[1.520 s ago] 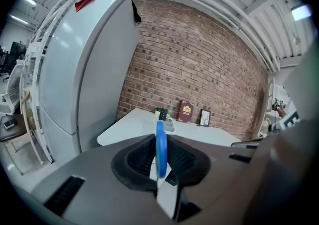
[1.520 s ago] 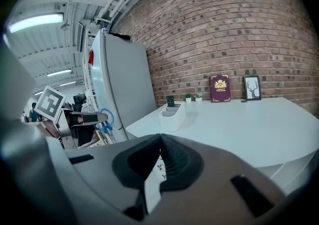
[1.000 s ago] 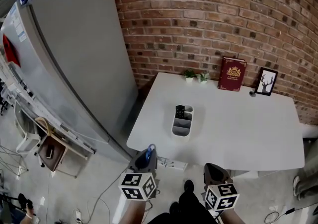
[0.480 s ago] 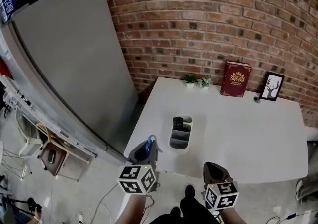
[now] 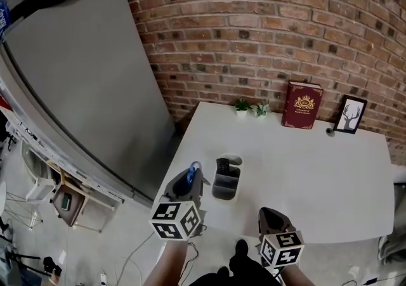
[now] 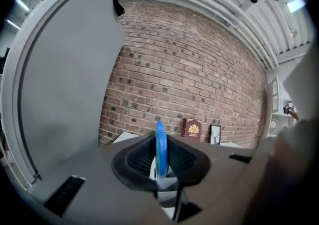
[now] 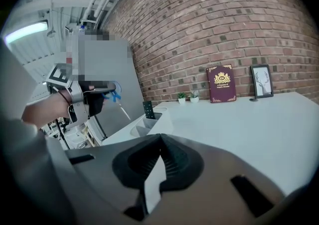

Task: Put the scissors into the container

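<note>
Step in hand: transport. The scissors (image 5: pixel 192 169) are held in the air in the left tool (image 5: pixel 188 184) and are not yet lowered, as judged from the height.
Left tool: the jaws are clamped on the blue handle, which is seen edge-on between them in the left gripper view.
Right tool (image 5: pixel 273 218): the jaws are drawn together with nothing between them. It is held low, off the near edge of the surface (image 5: pixel 317 170).
Scissors position: just left of the container (image 5: pixel 226 180), over the near-left edge of the surface, apart from both.
Container: set on the surface near that corner, compartments open upward. A dark object (image 5: pixel 222 166) is standing in the far compartment; the nearer ones appear free.
Next move, judged: the left tool is to be carried right over a free compartment and the blades lowered in before the jaws are released.
Writing: none can be read. A gold crest is seen on the red book (image 5: pixel 302 106), its lettering too small. A deer drawing is shown in the framed picture (image 5: pixel 350 115). Only square markers are borne by the tool cubes.
</note>
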Action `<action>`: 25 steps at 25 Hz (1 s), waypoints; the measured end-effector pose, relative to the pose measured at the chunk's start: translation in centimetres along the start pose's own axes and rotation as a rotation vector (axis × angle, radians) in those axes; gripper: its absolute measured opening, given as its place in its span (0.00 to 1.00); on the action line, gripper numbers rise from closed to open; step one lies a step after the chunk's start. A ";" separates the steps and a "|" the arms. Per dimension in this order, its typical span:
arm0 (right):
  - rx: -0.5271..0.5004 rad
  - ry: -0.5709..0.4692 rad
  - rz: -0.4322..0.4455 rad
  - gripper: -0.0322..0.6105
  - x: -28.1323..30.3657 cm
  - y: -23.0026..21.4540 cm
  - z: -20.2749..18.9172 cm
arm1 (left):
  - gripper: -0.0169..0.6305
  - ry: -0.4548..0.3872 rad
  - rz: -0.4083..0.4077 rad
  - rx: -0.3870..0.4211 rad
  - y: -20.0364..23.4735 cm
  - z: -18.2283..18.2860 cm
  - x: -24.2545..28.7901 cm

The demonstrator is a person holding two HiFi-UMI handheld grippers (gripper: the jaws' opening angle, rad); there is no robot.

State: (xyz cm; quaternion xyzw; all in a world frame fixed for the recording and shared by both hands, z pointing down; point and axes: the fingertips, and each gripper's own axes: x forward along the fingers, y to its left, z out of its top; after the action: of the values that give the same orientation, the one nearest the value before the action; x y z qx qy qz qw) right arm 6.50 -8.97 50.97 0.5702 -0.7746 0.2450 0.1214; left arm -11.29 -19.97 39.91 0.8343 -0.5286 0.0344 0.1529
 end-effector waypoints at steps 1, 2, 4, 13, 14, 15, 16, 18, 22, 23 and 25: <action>0.001 0.003 0.001 0.05 0.1 -0.2 0.0 | 0.10 -0.001 -0.002 0.005 -0.2 0.2 0.4; 0.002 0.006 0.001 0.05 0.2 -0.3 0.0 | 0.10 0.000 -0.004 0.014 -0.4 0.3 0.8; 0.005 0.008 0.001 0.05 0.4 -0.6 0.1 | 0.10 0.004 -0.010 0.029 -0.9 0.4 1.5; 0.021 0.011 -0.009 0.05 0.7 -2.4 0.0 | 0.10 0.041 -0.039 0.056 -2.4 -1.2 4.2; 0.022 0.012 -0.011 0.05 0.7 -2.6 0.0 | 0.10 0.047 -0.044 0.058 -2.5 -1.5 4.4; 0.023 0.013 -0.013 0.05 0.8 -2.7 0.0 | 0.10 0.054 -0.048 0.058 -2.5 -1.8 4.6; 0.024 0.014 -0.013 0.05 0.8 -2.7 0.0 | 0.10 0.062 -0.050 0.058 -2.5 -2.2 4.8; 0.023 0.015 -0.013 0.05 0.9 -2.8 0.1 | 0.10 0.079 -0.046 0.058 -2.4 -3.0 5.2; 0.019 0.018 -0.013 0.05 1.1 -3.1 0.3 | 0.10 0.113 -0.029 0.056 -2.0 -4.6 5.8; 0.019 0.019 -0.013 0.05 1.1 -3.2 0.3 | 0.10 0.121 -0.026 0.053 -1.9 -4.9 5.9; 0.019 0.022 -0.013 0.05 1.1 -3.2 0.3 | 0.10 0.132 -0.023 0.044 -1.7 -5.5 6.0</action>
State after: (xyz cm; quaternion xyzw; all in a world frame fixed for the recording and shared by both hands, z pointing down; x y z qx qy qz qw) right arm 9.21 -10.81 52.01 0.5736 -0.7672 0.2578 0.1263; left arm -6.55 -22.93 46.10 0.8395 -0.5067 0.0992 0.1693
